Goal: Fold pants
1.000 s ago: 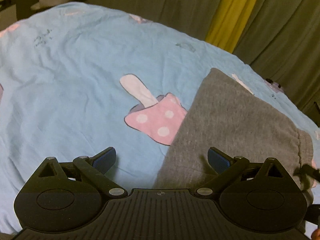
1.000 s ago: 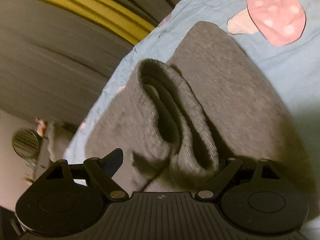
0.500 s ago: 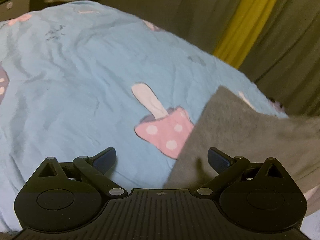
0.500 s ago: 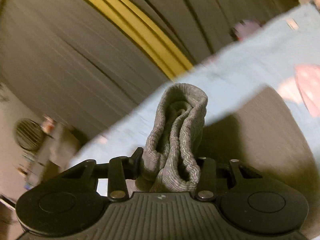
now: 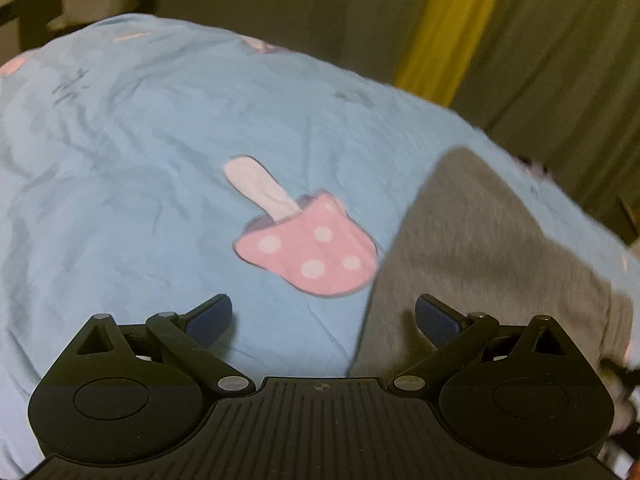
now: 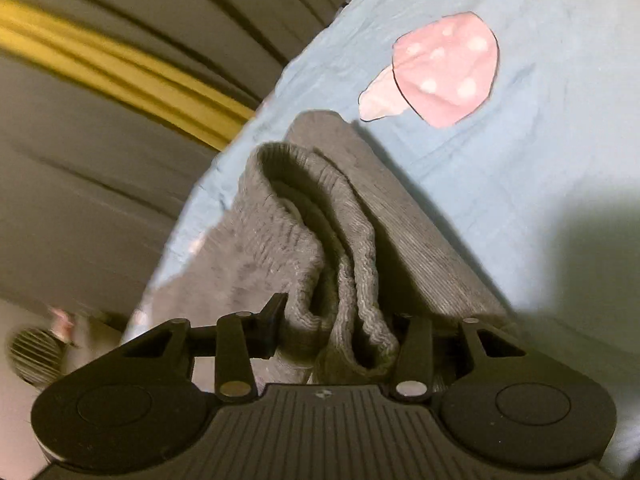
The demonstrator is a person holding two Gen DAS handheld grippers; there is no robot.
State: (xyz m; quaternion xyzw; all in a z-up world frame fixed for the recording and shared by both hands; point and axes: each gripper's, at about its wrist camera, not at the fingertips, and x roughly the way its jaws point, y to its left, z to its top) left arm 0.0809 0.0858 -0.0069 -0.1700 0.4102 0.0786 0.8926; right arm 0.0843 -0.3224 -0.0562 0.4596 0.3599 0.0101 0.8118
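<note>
Grey ribbed knit fills the near part of the right wrist view: the right hand-held gripper [image 6: 334,330] is clamped on a bunched cuff of the pants [image 6: 316,240], its jaws having just been closing and then easing slightly, with the thick fold of fabric squeezed between the two black fingers [image 6: 274,320]. From that pinch the cuff rises toward 12 o'clock as a rounded, doubled-over loop, lifted off the layer below. Beyond it, toward 1 o'clock, a flatter panel of the same pants lies on the light blue bedsheet [image 6: 560,160], and further on at 1 o'clock a pink spotted mushroom print [image 6: 444,76] shows on the sheet. Dull olive curtains with a yellow stripe [image 6: 120,76] hang past the bed edge at 10 o'clock. In the left wrist view the left hand-held gripper [image 5: 324,320] stands wide open with nothing between its blue-padded fingers [image 5: 210,320]; its right finger hangs over the near edge of the pants [image 5: 480,260], though contact cannot be told. That grey panel stretches from 5 o'clock toward 2 o'clock, the mushroom print [image 5: 308,248] just beside its left edge, with wrinkled sheet [image 5: 120,180] spreading toward 10 o'clock and the curtain stripe [image 5: 452,28] at 1 o'clock.
</note>
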